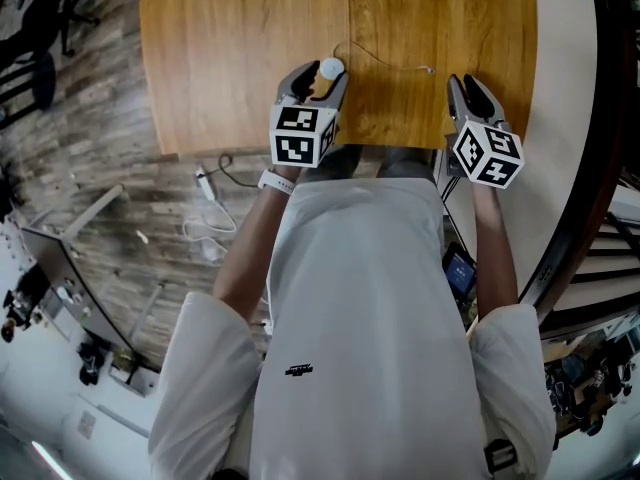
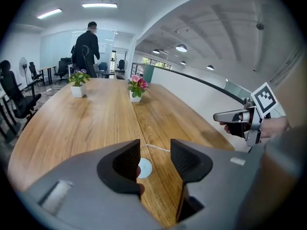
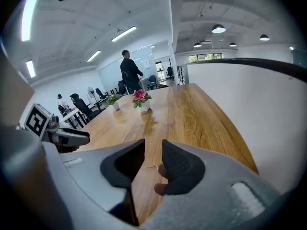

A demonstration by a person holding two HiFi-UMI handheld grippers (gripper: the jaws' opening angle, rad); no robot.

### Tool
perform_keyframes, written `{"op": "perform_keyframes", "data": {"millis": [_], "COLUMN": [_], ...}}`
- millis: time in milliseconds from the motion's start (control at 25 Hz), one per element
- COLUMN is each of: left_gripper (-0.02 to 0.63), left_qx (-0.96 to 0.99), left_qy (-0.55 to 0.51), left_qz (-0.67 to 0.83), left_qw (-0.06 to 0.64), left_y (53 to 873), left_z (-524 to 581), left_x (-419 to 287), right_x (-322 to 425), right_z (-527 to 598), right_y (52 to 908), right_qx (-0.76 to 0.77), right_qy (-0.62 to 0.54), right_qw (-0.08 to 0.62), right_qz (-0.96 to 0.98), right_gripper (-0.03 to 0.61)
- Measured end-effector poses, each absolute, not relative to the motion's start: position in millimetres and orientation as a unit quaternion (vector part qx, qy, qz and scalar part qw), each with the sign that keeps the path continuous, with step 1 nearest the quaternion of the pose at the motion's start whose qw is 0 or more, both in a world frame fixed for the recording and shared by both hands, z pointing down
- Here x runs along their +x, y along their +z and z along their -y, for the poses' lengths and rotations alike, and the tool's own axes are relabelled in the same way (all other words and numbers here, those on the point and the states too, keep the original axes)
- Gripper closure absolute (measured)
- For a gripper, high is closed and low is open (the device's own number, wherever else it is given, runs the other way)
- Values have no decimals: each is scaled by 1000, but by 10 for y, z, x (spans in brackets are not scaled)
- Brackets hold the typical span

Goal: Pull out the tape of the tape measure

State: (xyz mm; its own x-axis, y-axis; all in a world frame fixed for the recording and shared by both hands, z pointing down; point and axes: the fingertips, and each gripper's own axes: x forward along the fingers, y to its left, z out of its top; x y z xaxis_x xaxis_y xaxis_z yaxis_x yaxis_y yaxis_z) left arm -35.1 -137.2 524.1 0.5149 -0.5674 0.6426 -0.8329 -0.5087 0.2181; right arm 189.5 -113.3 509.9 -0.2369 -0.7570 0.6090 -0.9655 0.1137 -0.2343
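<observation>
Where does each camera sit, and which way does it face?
Head view: on the person's head, facing steeply down at the brown wooden table; white shirt, left claw, right claw show.
Left gripper view: on the left claw, facing along the table past the small round white tape measure; right claw shows.
Right gripper view: on the right claw, facing likewise; left claw shows.
Shared: both gripper views show the pink flowers in a white pot.

Head view steeply down, gripper views low along shared table (image 1: 250,58)
</observation>
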Motion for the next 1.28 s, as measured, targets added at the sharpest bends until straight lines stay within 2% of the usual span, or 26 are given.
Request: {"op": "perform_keyframes", "data": {"millis": [80, 600, 1080, 1280], "left_gripper": [419, 422, 437, 488], "left_qx": [836, 851, 865, 872], "left_qy": [248, 193, 133, 128], "left_qz": [416, 437, 447, 444], "left_qw": [258, 217, 184, 162], "left_y": [5136, 4327, 3607, 3335], "left_z": [1353, 1465, 1346, 1334], "left_x": [-326, -507, -589, -587], "right_x": [1941, 2030, 1947, 1858], "right_z": [1132, 1037, 778, 722], "right_y": [4943, 3929, 3262, 3017], "right_qx": [601, 638, 635, 632], "right_qy": [295, 231, 180, 157], "right_qw": [162, 107, 93, 85], "right_qz": [725, 727, 745, 754], "right_gripper": [463, 469, 477, 482]}}
